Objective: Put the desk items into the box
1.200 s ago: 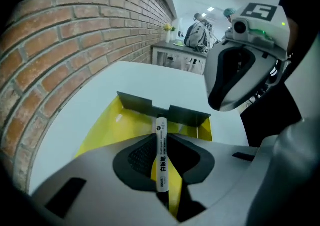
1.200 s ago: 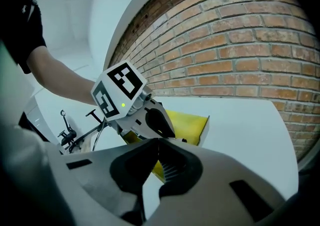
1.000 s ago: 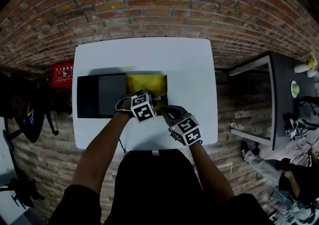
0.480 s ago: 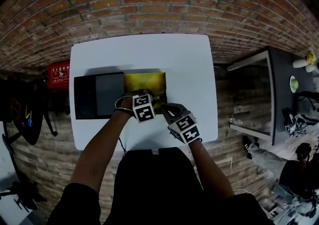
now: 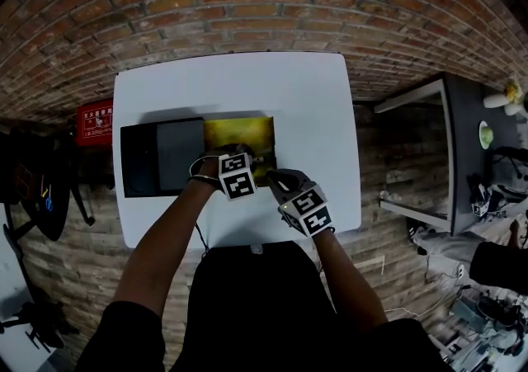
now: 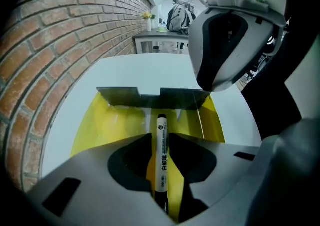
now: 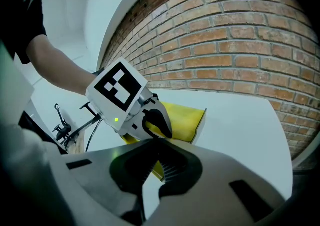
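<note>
The left hand-held gripper (image 5: 238, 156) was over the yellow box (image 5: 247, 127), just left of centre in the head view, and its jaws were easing apart. The marker (image 6: 162, 145) lay between them: a white barrel with dark print and a black tip, pointing at the box's far grey flap (image 6: 150, 97). In the left gripper view yellow showed on both sides of the barrel, so the pads no longer looked pressed on it (whether the pen had touched the bottom of the box I could not tell). It lay over the yellow inside, lower centre of that view.

The right hand-held gripper (image 5: 274, 178) hung just to the right of the left one, near the box's lower right corner. Its jaws were drawn together with nothing between them.

The box sat on the white table (image 5: 247, 82), and a dark lid (image 5: 161, 156) lay against its left side. The brick wall (image 6: 60, 29) filled the left of the left gripper view.
</note>
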The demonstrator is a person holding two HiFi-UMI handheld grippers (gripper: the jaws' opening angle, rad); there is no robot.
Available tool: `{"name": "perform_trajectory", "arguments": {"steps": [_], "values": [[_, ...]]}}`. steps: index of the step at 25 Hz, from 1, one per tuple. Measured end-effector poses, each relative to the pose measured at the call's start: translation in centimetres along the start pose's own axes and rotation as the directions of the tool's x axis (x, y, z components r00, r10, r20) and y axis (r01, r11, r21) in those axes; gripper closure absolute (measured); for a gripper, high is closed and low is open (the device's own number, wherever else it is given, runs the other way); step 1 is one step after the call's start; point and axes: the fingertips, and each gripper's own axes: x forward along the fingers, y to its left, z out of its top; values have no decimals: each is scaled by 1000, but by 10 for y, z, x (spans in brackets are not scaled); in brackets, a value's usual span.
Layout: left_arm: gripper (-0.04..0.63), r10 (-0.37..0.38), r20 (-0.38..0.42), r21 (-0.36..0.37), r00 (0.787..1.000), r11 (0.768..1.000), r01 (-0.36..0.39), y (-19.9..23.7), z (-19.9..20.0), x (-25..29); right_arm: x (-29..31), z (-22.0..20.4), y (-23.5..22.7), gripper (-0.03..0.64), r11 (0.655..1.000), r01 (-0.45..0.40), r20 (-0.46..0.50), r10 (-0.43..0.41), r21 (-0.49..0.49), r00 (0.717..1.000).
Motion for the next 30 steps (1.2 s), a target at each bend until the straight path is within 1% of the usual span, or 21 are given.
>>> {"name": "perform_trajectory", "arguments": {"steps": [3,4,8,13,15,18,20,23,25,28,30], "values": [[447,-1,2,-10,1000,1000,1,0,-2,-2,0,1,1,595,1000,-1,4,1,0,1000],[442,0,4,-13,1000,1000,0,0,-3,-3,0,2,1,595,1000,-1,7,1,0,1000],[442,27,25,-17,999,1000,-26,1,0,-10,-3,3,2,595,1000,-2,17,2,-1,1000],[443,55,64,-53,996,997,-52,3,8,-24,-8,4,5,595,1000,-13,32,13,-13,999],[450,67,70,-68,995,996,-62,3,9,-29,-9,5,6,595,1000,-18,38,18,-22,999],[504,93,76,-95,993,992,-86,3,7,-39,-13,7,7,595,999,-23,52,25,-33,998],[515,112,82,-122,990,987,-101,2,5,-46,-16,10,7,595,999,-24,64,27,-39,998],[539,144,101,-178,984,976,-124,2,5,-59,-21,14,7,595,999,-28,81,31,-47,996],[551,165,110,-226,980,965,-137,0,2,-68,-26,17,8,595,998,-28,97,33,-50,995],[557,205,125,-303,971,940,-159,-3,-2,-83,-36,27,9,595,998,-23,131,30,-56,991],[564,242,138,-360,960,916,-179,-5,-6,-94,-44,35,10,595,998,-21,160,30,-59,987]]}}
